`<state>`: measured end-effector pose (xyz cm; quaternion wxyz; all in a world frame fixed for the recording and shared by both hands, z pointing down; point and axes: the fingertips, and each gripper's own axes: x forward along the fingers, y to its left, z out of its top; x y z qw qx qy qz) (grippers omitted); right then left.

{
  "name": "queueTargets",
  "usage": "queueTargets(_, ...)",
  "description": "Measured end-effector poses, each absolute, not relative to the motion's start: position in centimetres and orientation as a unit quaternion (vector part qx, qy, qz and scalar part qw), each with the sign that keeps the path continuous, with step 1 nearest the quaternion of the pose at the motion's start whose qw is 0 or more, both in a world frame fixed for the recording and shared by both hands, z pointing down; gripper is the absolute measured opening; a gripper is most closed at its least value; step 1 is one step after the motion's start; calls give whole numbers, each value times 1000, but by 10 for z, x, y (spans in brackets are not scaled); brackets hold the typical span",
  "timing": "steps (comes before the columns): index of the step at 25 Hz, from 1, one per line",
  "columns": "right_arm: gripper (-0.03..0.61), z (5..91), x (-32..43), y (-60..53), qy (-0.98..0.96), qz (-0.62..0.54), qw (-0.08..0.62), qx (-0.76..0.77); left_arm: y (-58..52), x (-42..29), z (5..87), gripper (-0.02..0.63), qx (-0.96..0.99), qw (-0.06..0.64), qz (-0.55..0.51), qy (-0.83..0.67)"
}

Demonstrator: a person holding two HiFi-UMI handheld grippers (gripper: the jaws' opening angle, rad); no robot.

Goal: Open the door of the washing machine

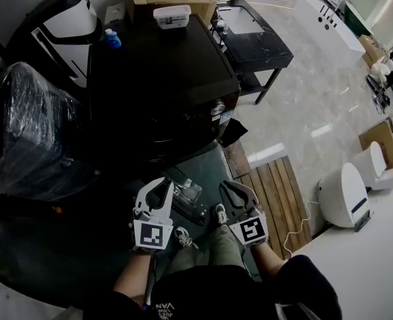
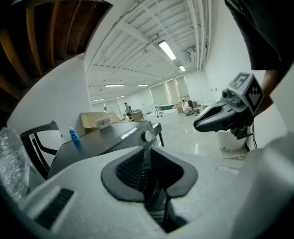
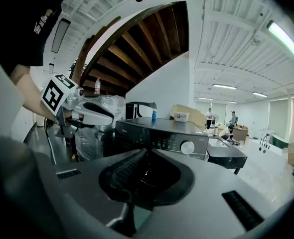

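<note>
Glossy floor (image 1: 303,112), dark washing machine (image 1: 156,79) just beyond closed, empty left tongs (image 1: 162,182) and right tongs (image 1: 231,187).

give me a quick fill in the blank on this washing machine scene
The small plastic bottle standing on the dark washing machine is ____ in colour. The white rectangular box rests on the machine's ____. The left gripper and the right gripper each hold ____ between their jaws.
Missing words: blue; top; nothing.
</note>
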<state>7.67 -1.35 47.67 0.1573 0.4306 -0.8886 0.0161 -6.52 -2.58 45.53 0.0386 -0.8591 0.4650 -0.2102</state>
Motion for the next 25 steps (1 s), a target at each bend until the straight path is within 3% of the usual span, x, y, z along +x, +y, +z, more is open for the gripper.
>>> queueTargets(3,11,461,72,-8,-889,13,148,433,-15,-73,443,31,-860,32,-191,472)
queueTargets(25,8,406,7,23,-909,-1,117,399,49,-141,416,17,-853,3,-151,499)
